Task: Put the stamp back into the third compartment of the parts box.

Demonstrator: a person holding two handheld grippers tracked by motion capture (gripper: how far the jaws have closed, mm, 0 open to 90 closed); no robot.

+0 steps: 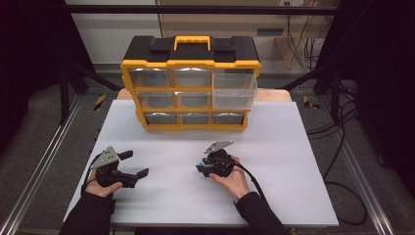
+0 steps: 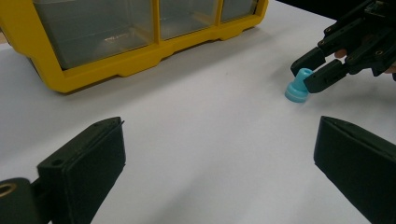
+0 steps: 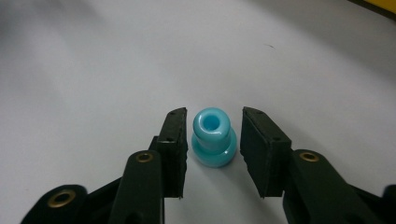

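A small light-blue spool-shaped piece [image 3: 212,137] stands upright on the white table top [image 1: 293,161]. My right gripper [image 3: 212,121] is open, with one jaw on each side of the piece and a thin gap on both sides. The same piece [image 2: 297,86] appears in the left gripper view with the right gripper [image 2: 308,74] straddling it. In the high view the right gripper [image 1: 203,166] rests low near the table's middle, held by a hand. My left gripper [image 1: 135,163] sits at the front left, jaws spread wide, nothing between them [image 2: 219,140].
A yellow and black parts organizer [image 1: 191,88] with clear drawers stands at the back of the table; its top right drawer [image 1: 235,90] is pulled out. The organizer's lower edge [image 2: 116,60] lies ahead of the left gripper. Cables trail on the floor at right.
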